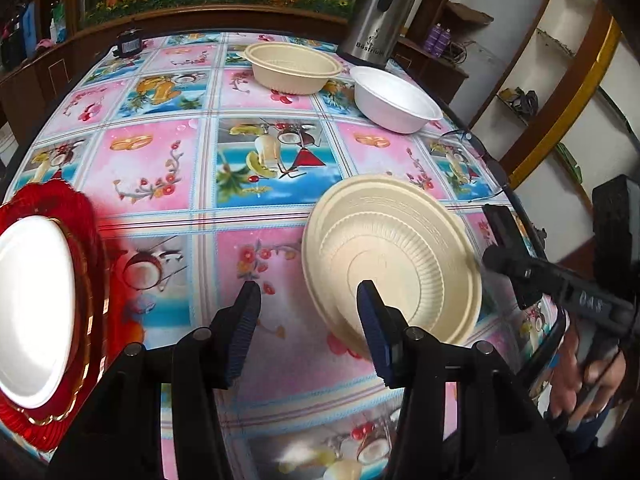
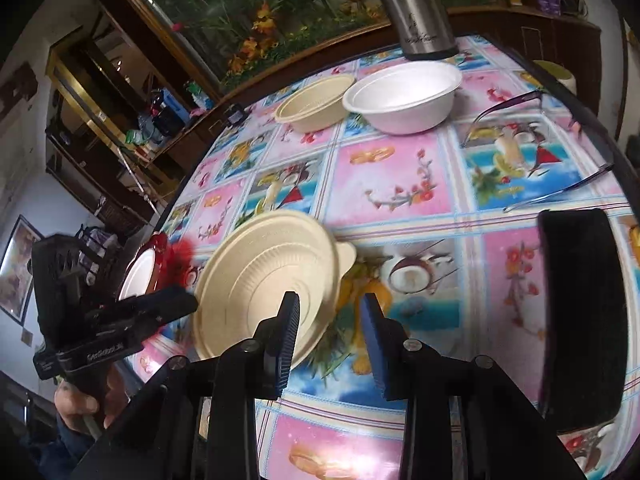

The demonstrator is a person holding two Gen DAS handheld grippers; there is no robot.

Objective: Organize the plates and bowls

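A cream ribbed bowl (image 1: 394,258) is tilted up on the tablecloth near the front right; it also shows in the right wrist view (image 2: 264,284). My left gripper (image 1: 308,304) is open, its right finger in front of the bowl's lower rim. My right gripper (image 2: 330,314) is open just right of the bowl, its left finger by the rim. A second cream bowl (image 1: 294,66) and a white foam bowl (image 1: 394,98) stand at the far side. A white plate (image 1: 32,308) lies on a red plate (image 1: 86,248) at the left.
A steel thermos (image 1: 378,12) stands at the far right corner. Eyeglasses (image 2: 520,112) lie near the right table edge. A black object (image 2: 580,316) lies at the right. A small dark jar (image 1: 129,43) stands at the far left. Wooden shelves surround the table.
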